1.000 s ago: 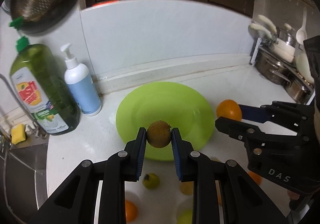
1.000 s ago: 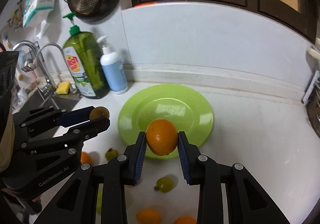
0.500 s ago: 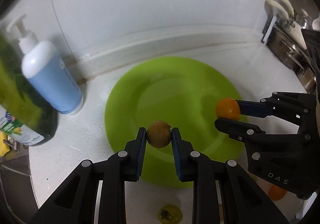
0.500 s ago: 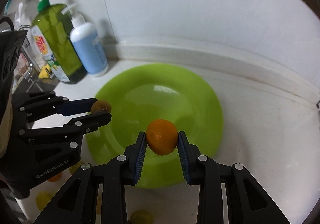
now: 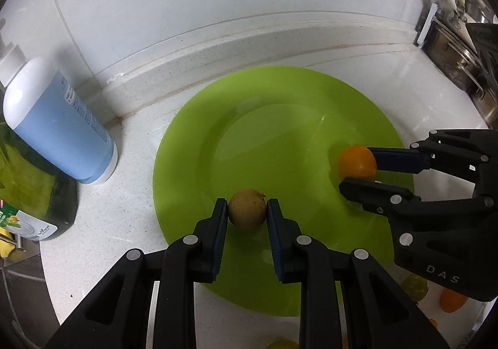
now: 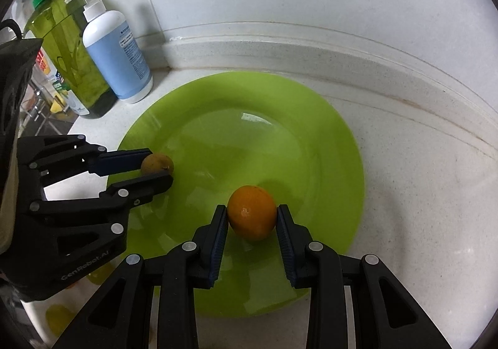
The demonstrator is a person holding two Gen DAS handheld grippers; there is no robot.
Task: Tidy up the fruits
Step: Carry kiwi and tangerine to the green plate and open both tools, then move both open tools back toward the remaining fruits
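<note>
You have a pale speckled bench (image 5: 133,202) running to a curved upstand along its back edge, and on it, close to that edge, a broad, glossy lime-green plate (image 6: 326,143) with a shallow well and a wide flat rim; both of your loads hang over it, so the coming move is most likely straight down and let go. Toward the bench's left end a matte blue-and-white pump bottle (image 6: 116,50) stands upright just beside the plate, with a translucent green detergent bottle (image 6: 67,47) behind it, touching or nearly so. Your right gripper (image 6: 252,218) pinches a round, finely pebbled orange (image 6: 252,212) between its ribbed blue pads, over the plate's near-right part; your left gripper (image 5: 247,213) is pressed onto a smaller, dull brown-green round fruit (image 5: 247,208) over the near-left rim. Neither fruit has a long axis to mind, but both are spheres on a slick surface, so I judge they will roll toward the well if dropped from any height. Whether either already touches the plate I cannot tell. Along the bench's front edge, small loose fruits (image 5: 451,300), yellow-green and orange, lie apart from the plate, awaiting collection.
</note>
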